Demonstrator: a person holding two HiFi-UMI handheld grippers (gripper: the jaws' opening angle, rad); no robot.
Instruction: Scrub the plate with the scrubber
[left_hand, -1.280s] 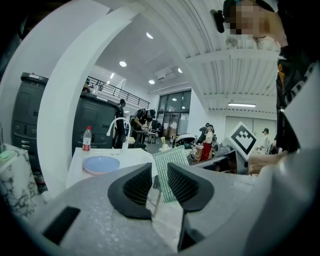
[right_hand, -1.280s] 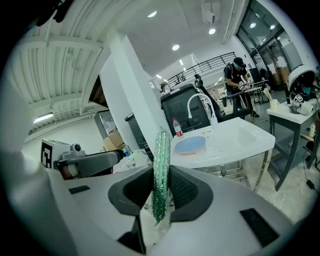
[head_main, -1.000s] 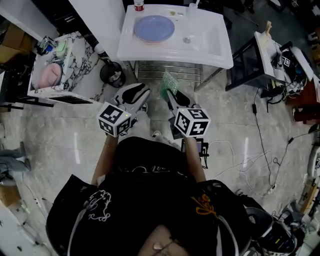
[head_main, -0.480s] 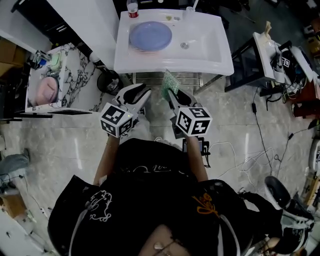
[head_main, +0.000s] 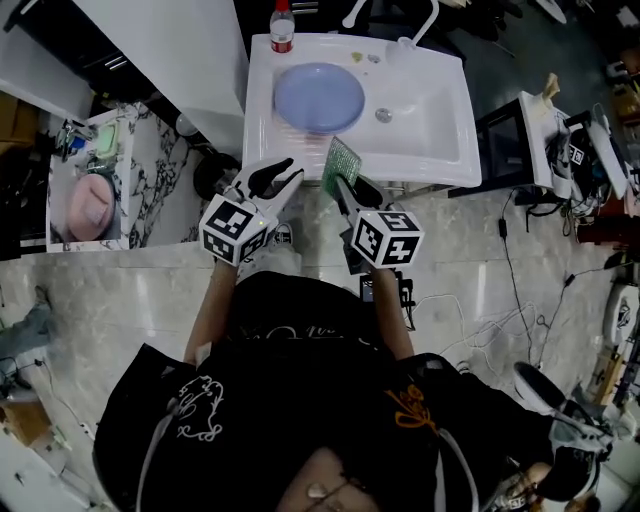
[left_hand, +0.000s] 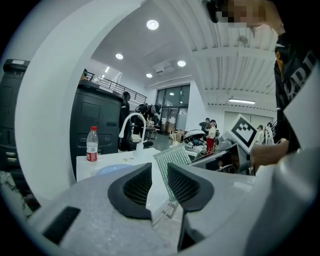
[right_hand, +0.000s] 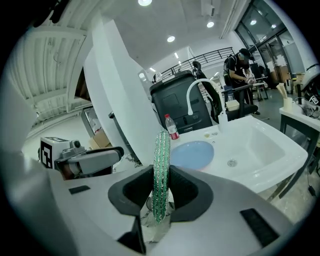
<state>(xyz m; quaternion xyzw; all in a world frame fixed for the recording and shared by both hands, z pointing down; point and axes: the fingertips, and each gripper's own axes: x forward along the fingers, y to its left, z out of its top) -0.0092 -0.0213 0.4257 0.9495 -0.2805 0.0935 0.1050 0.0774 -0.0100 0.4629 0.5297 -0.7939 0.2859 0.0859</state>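
A round blue plate (head_main: 318, 97) lies flat on the left part of the white sink (head_main: 430, 140). The right gripper view shows the same plate (right_hand: 192, 154) just past the jaws. My right gripper (head_main: 343, 181) is shut on a green mesh scrubber (head_main: 342, 160), which stands upright on edge between the pads (right_hand: 161, 170). This hand hovers before the sink's front edge, short of the plate. Beside it, my left gripper (head_main: 275, 172) is open with nothing between its jaws (left_hand: 159, 175). In the left gripper view the scrubber (left_hand: 172, 157) shows to the right.
A red-capped bottle (head_main: 283, 28) and a curved faucet (right_hand: 200, 95) stand at the sink's back edge. A marble counter (head_main: 150, 190) with a pink bowl (head_main: 85, 205) is at the left. A dark side table (head_main: 560, 130) and floor cables (head_main: 510, 310) are at the right.
The person has stepped closer to the sink, so both grippers now reach its front edge. The left gripper's jaws show spread wider than before. The scrubber stays held.
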